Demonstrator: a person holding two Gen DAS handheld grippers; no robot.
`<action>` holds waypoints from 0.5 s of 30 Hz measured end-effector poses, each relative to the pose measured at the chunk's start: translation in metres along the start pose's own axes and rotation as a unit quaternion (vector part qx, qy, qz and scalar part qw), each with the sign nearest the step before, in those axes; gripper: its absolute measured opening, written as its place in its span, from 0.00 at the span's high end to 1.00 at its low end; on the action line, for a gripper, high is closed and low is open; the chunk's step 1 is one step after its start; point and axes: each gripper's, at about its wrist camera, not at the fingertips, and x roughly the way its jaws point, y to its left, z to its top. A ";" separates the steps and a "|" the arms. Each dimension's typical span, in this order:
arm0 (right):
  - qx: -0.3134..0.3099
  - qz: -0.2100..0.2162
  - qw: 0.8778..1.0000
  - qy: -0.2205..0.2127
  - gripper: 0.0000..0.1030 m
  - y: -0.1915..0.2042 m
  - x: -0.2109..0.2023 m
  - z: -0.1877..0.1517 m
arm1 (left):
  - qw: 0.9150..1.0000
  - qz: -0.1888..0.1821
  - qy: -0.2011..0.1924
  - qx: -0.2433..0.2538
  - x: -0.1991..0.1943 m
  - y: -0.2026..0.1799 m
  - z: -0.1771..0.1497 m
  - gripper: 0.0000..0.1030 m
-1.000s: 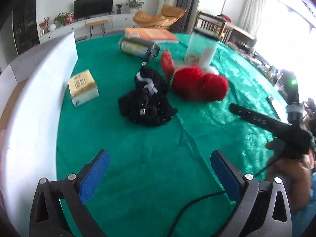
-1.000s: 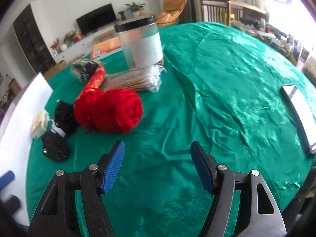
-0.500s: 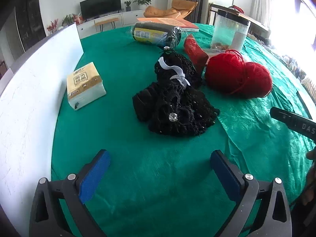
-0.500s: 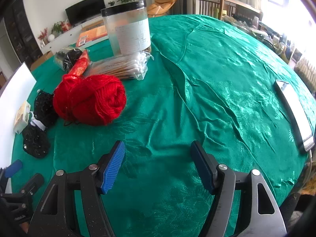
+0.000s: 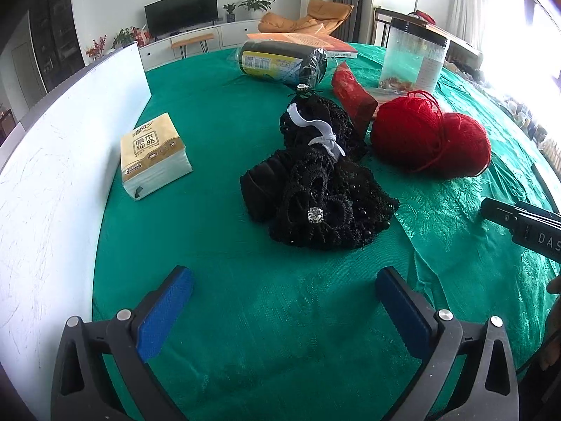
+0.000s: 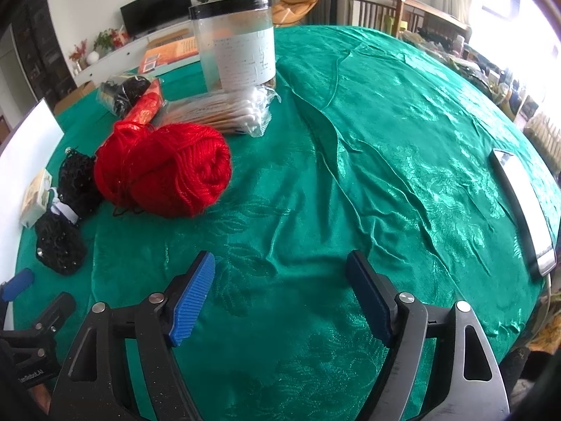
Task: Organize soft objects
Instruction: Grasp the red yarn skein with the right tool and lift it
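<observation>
A black beaded knit bundle [image 5: 315, 189] with a white tie lies mid-table, just ahead of my left gripper [image 5: 284, 293], which stands open and empty above the green cloth. Two red yarn balls [image 5: 431, 144] rest to its right. In the right wrist view the red yarn [image 6: 164, 172] lies ahead and left of my right gripper [image 6: 280, 287], whose jaws are opening with nothing between them. The black bundle [image 6: 66, 210] shows at the far left there.
A tissue pack [image 5: 152, 156] lies by a white board [image 5: 52, 182] on the left. A clear jar [image 6: 235, 45], cotton swabs [image 6: 224, 112], a wrapped dark roll [image 5: 280, 63], a red packet [image 5: 354, 94] and a book [image 5: 301, 40] stand farther back. A phone [image 6: 522, 207] lies at the right edge.
The left gripper came closer to the black bundle and lower, so the bundle looks larger. The right gripper's jaws spread wider, and the red yarn sits nearer in its view.
</observation>
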 end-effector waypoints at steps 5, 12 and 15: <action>-0.003 -0.002 1.000 0.001 0.20 0.001 0.000 0.000 | 1.000 0.000 0.000 0.000 0.000 0.000 0.000 0.00; 0.131 0.138 0.981 -0.030 0.20 -0.044 -0.010 -0.002 | 1.000 0.000 0.000 0.000 0.000 0.000 0.000 0.00; 0.135 0.155 0.977 -0.051 0.20 -0.047 -0.020 0.004 | 1.000 0.000 0.000 0.000 0.000 0.000 0.000 0.00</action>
